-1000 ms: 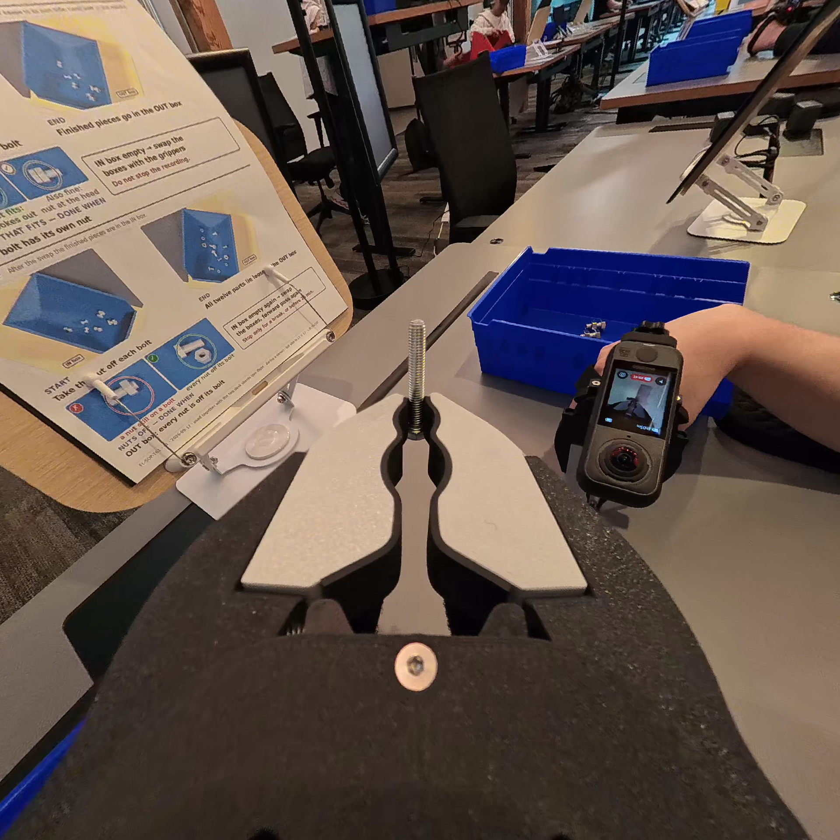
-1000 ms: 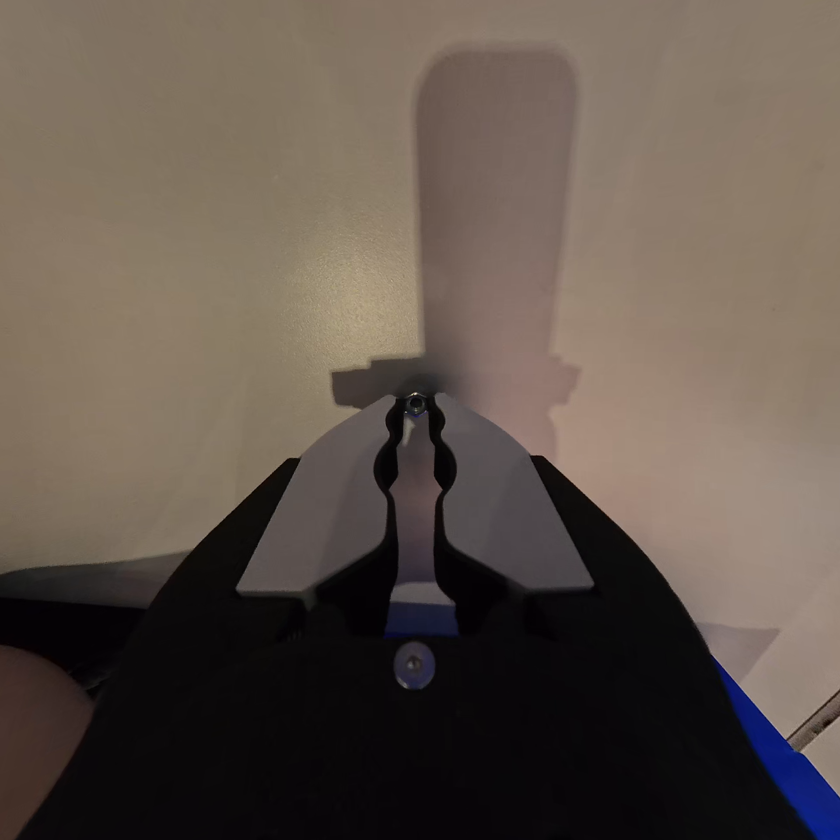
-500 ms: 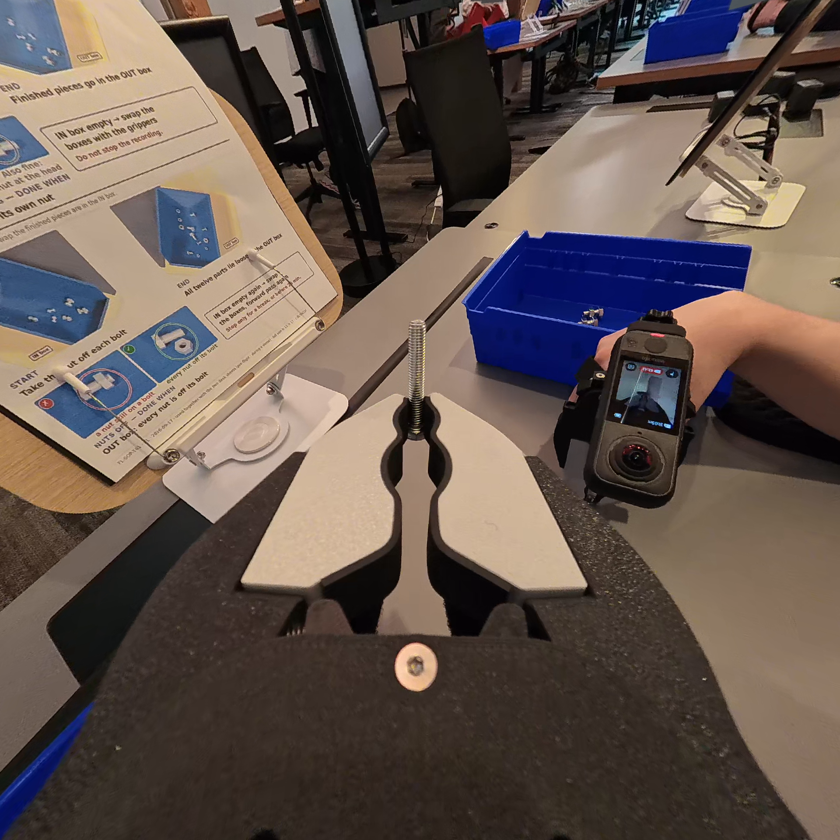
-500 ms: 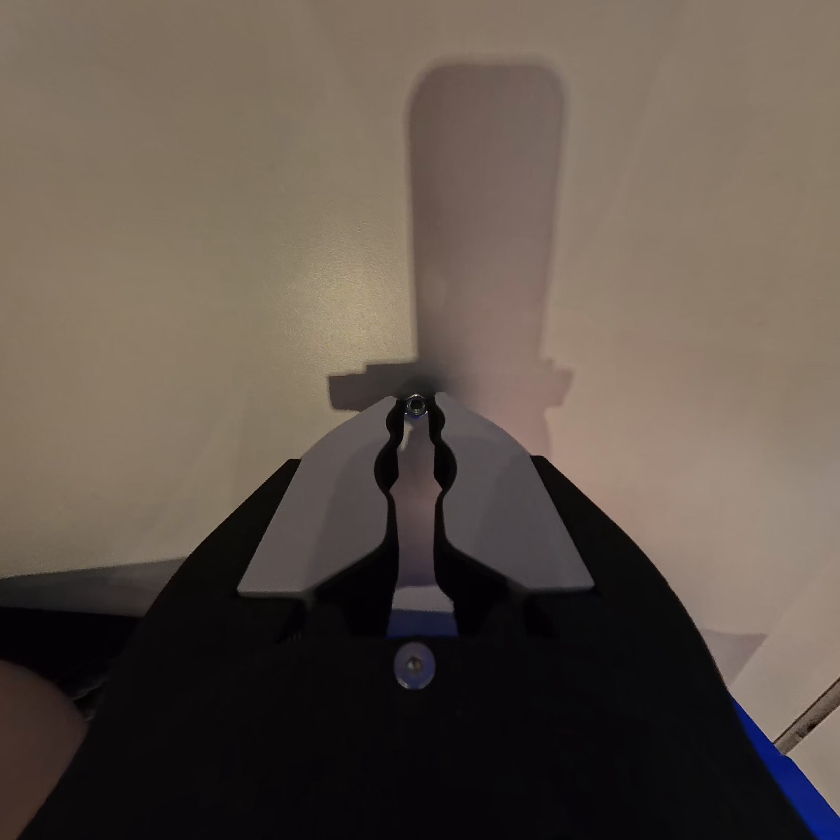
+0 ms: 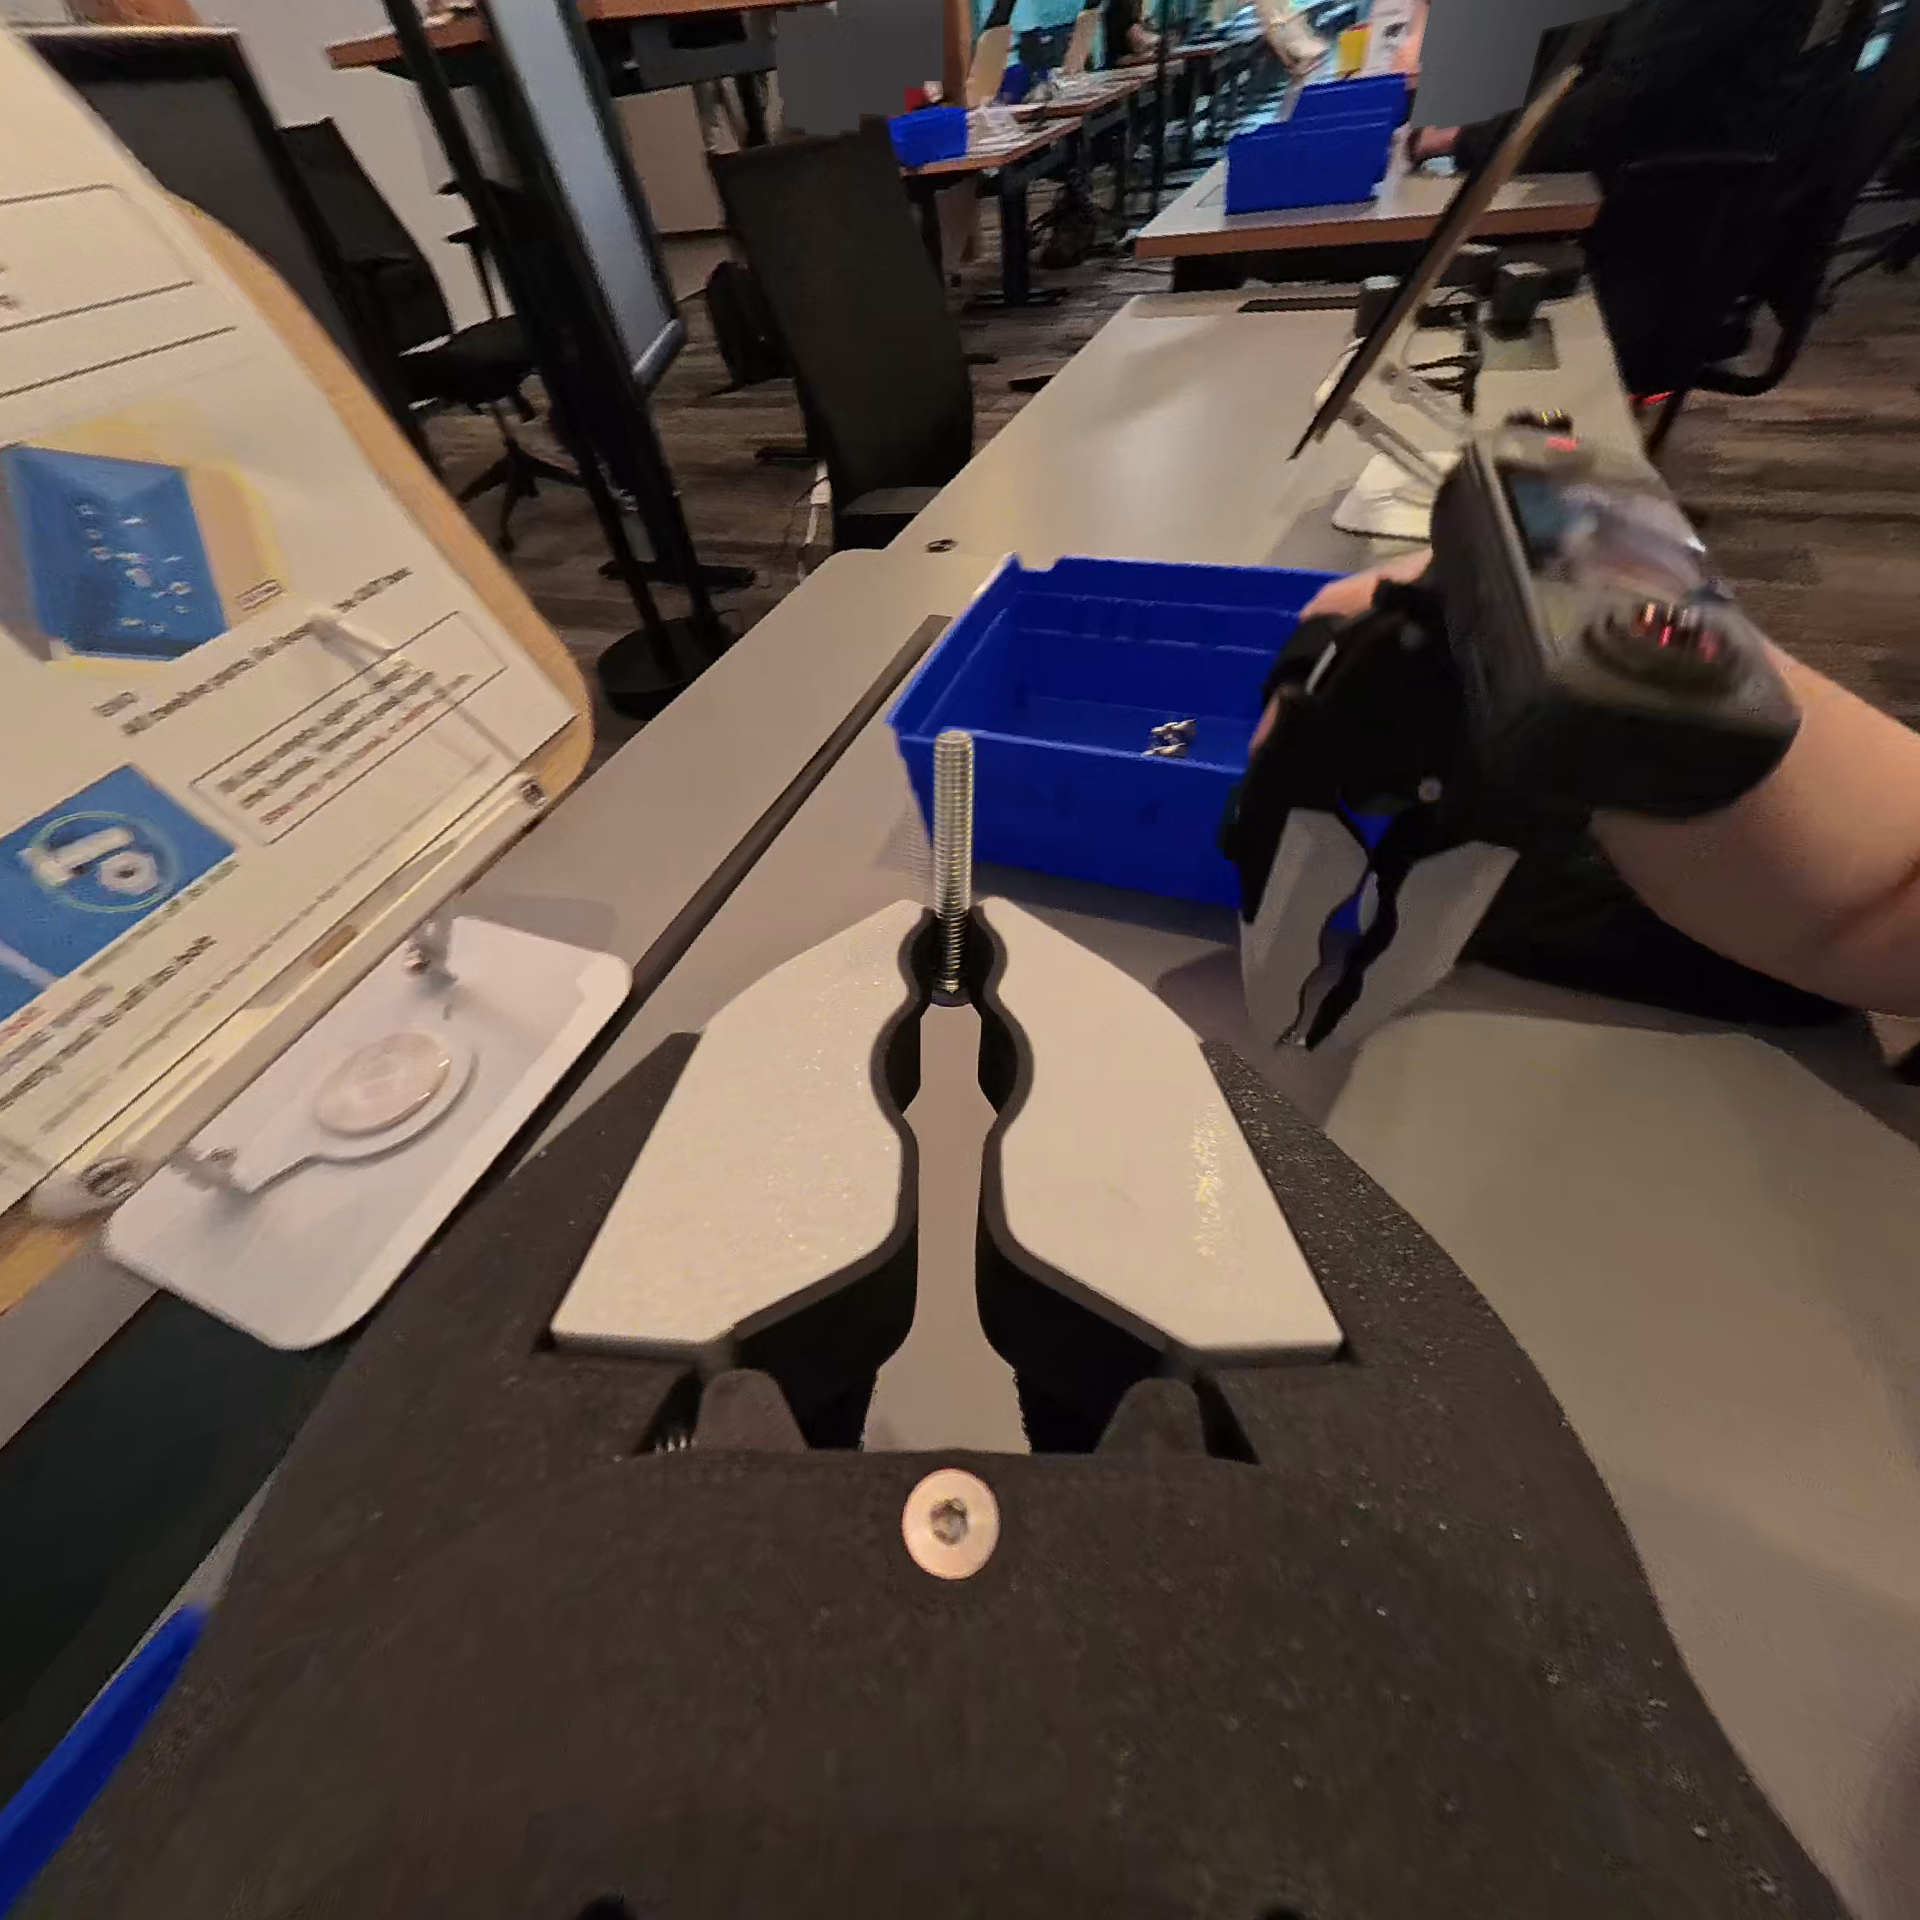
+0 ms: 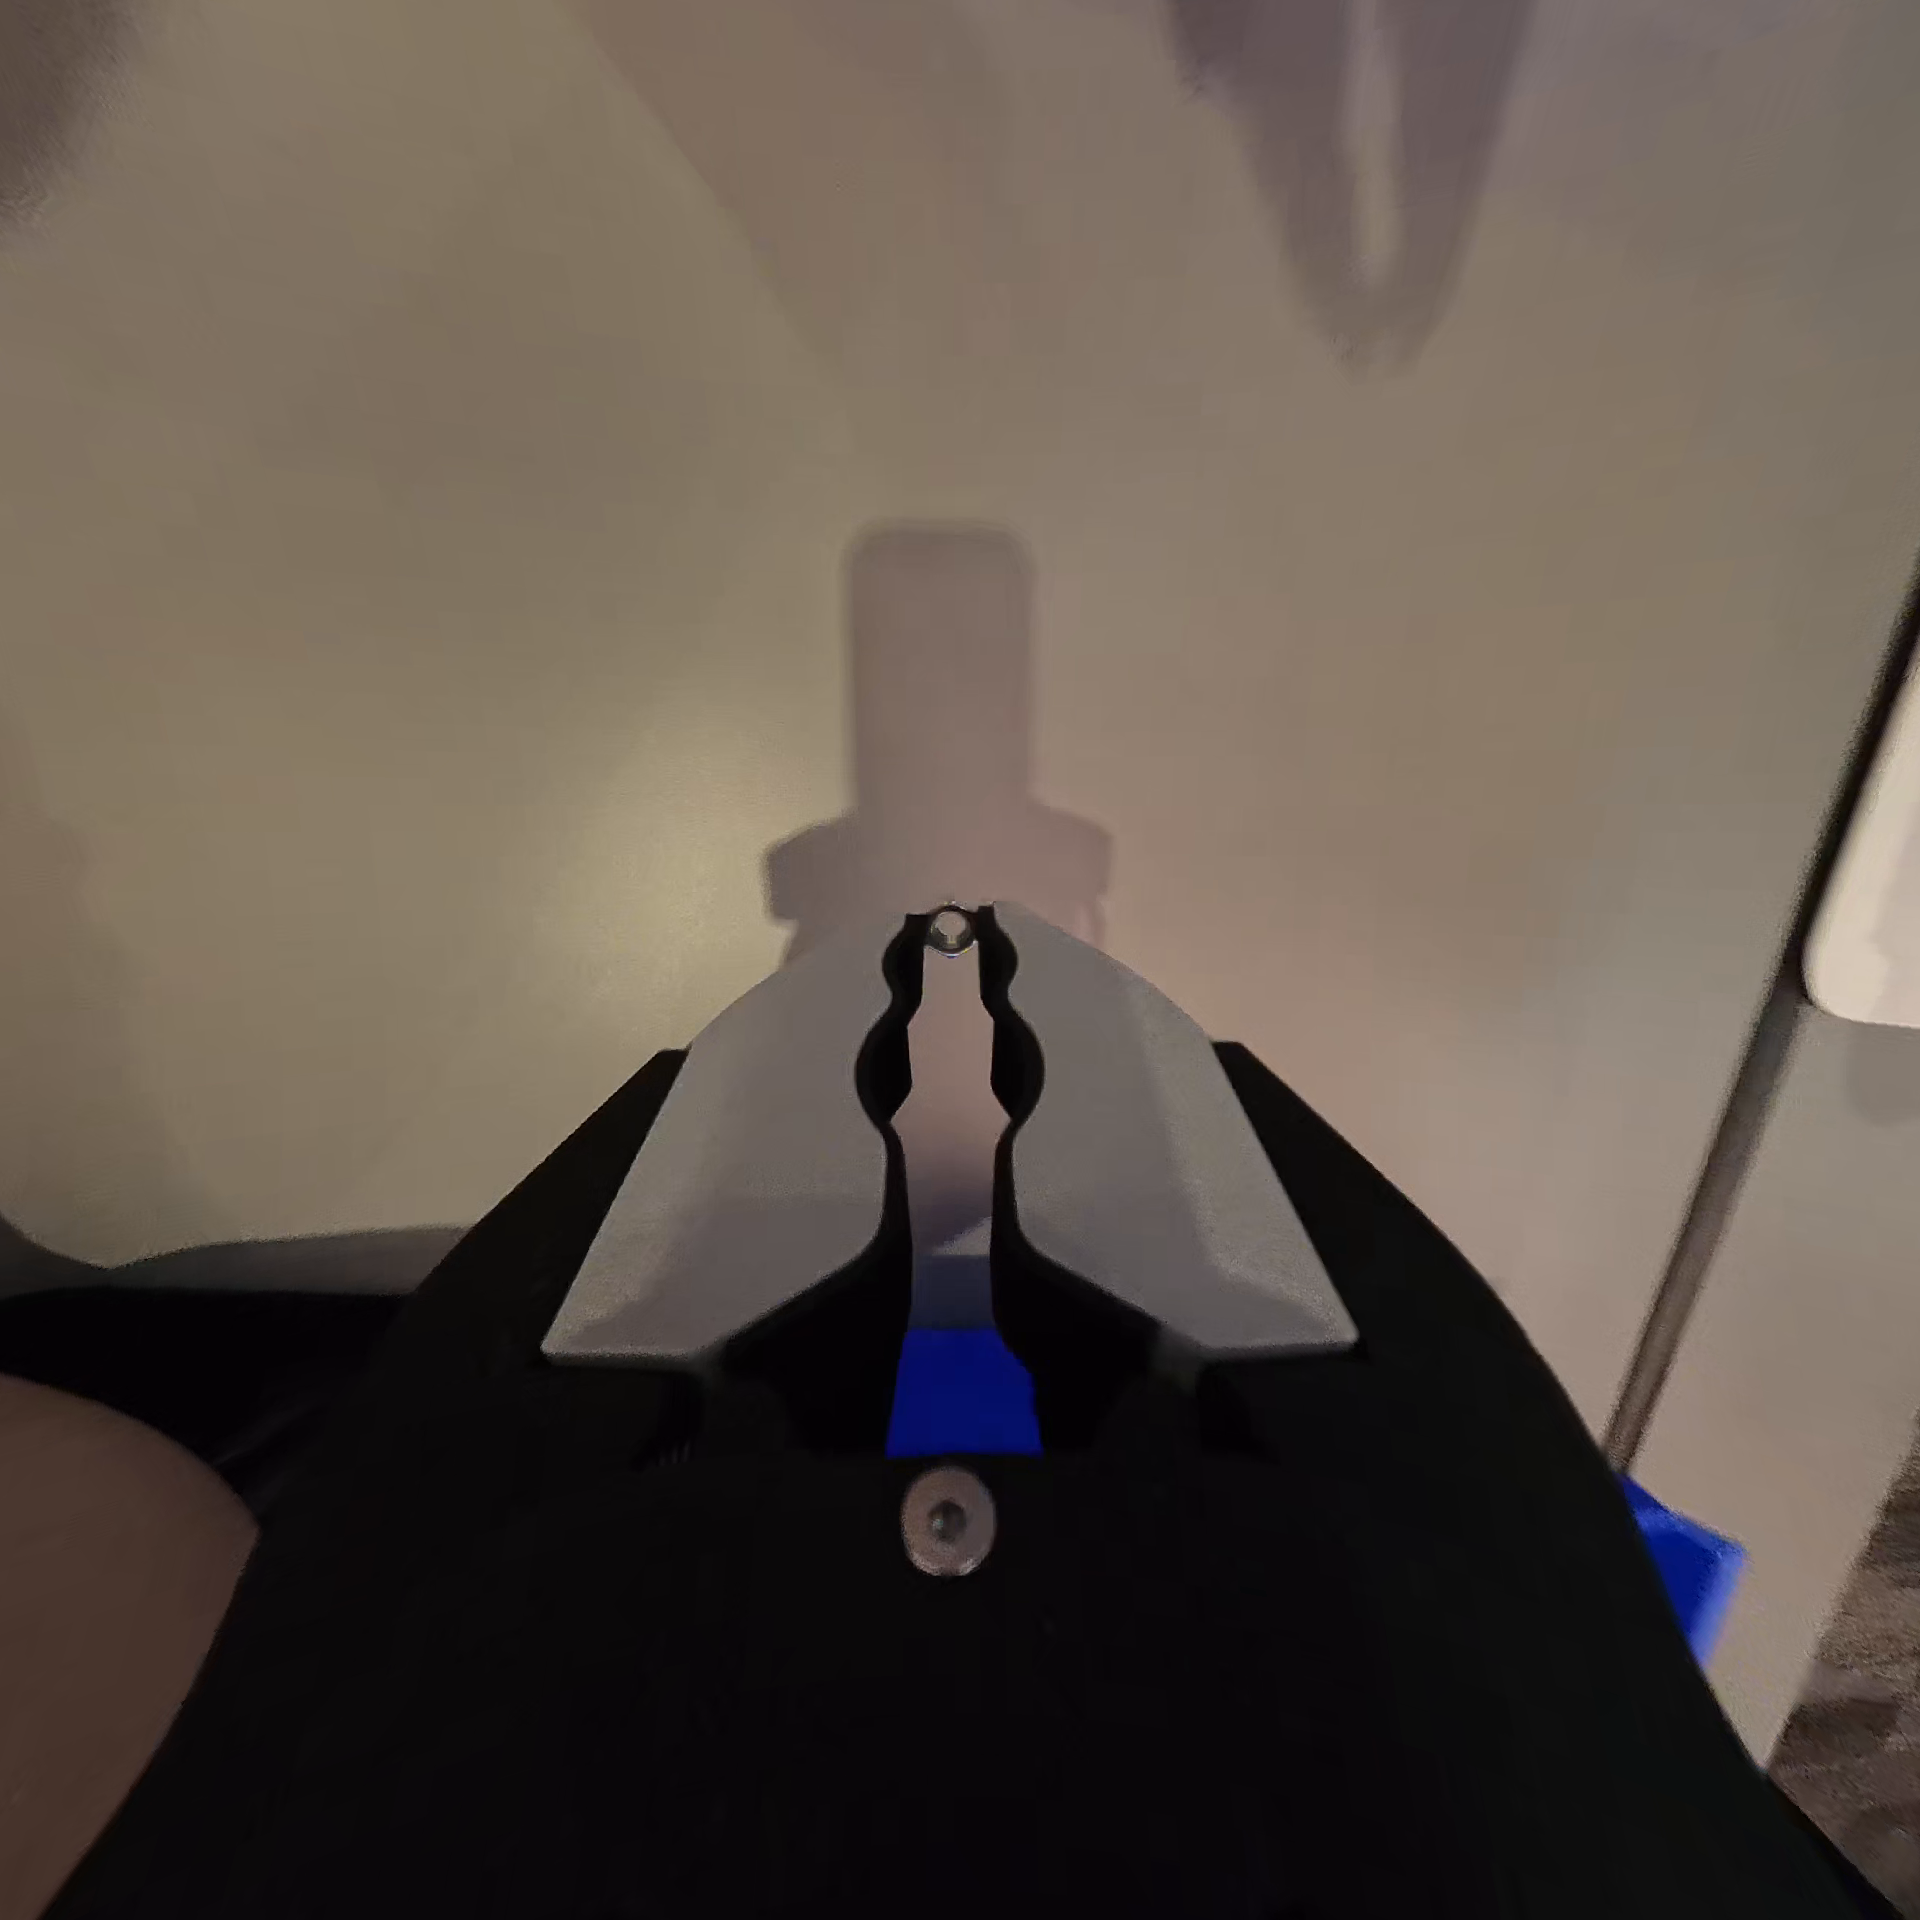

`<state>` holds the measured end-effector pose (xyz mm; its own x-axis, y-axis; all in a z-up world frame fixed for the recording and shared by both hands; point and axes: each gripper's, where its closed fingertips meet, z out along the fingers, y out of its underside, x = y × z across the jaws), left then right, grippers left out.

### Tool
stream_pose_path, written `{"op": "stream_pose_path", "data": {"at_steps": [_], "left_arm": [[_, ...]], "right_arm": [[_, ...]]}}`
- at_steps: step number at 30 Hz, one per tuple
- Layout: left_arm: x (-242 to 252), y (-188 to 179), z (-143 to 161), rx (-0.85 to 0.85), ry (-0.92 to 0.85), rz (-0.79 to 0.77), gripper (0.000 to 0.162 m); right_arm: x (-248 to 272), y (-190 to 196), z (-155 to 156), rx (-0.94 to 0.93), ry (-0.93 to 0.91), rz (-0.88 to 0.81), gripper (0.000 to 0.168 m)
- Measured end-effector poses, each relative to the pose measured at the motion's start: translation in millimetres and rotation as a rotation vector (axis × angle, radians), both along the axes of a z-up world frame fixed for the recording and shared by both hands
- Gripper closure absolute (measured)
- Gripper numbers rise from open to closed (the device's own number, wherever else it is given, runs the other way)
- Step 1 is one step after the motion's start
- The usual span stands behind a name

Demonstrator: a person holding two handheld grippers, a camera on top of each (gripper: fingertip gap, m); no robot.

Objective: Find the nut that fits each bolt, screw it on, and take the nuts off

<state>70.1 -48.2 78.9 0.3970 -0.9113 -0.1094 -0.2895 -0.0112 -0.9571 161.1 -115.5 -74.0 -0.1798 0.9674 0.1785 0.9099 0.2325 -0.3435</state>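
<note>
My left gripper [image 5: 951, 935] is shut on a silver threaded bolt [image 5: 953, 821] that stands upright out of the fingertips. My right gripper [image 6: 951, 923] is shut on a small silver nut [image 6: 951, 928], seen end-on at the tips, and points down at the grey table. In the left wrist view the right gripper [image 5: 1320, 1023] hangs tips down above the table, to the right of the bolt and apart from it. A blue bin [image 5: 1049, 810] behind the bolt holds a few small metal parts [image 5: 1169, 736].
An instruction board [image 5: 260, 727] on a white stand [image 5: 353, 1132] stands at the left. A tablet on a stand [image 5: 1392, 457] is at the back right. Blue bin edges show in both views [image 6: 1683, 1579]. Chairs and other desks fill the room behind. Left tips to right tips: about 20 centimetres.
My right gripper has lifted off the table and tilted, so its fingers now show beside the bolt. The left gripper has shifted and still holds the bolt upright.
</note>
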Motion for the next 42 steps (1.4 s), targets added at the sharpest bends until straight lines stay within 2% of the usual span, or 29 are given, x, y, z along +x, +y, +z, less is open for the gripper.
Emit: {"op": "stream_pose_path", "data": {"at_steps": [3,7,10,13,16,24,42], "left_arm": [[27.3,-20.1,-0.3,-0.009,-0.048,-0.112,0.157],[67.6,-46.0,-15.9,-0.033,-0.08,-0.257,0.157],[93.2,-56.9,-38.6,-0.051,-0.074,-0.326,0.157],[109.0,-64.3,-72.3,-0.086,0.033,-0.377,0.157],[116.1,-67.1,-95.3,-0.086,0.122,-0.396,0.157],[113.8,-64.5,-112.0,-0.04,0.233,-0.384,0.157],[116.8,-67.2,-117.4,-0.025,0.261,-0.389,0.157]], "right_arm": [[12.3,-6.0,37.0,0.066,0.089,-0.027,0.157],[37.7,-10.7,73.8,0.12,0.192,-0.098,0.157],[53.1,-11.0,94.3,0.135,0.278,-0.141,0.157],[55.3,-11.0,108.3,0.136,0.364,-0.144,0.157],[49.6,-7.7,107.1,0.131,0.369,-0.142,0.157],[32.0,-1.3,89.1,0.156,0.301,-0.088,0.157],[26.4,-3.8,80.9,0.2,0.255,-0.019,0.157]]}}
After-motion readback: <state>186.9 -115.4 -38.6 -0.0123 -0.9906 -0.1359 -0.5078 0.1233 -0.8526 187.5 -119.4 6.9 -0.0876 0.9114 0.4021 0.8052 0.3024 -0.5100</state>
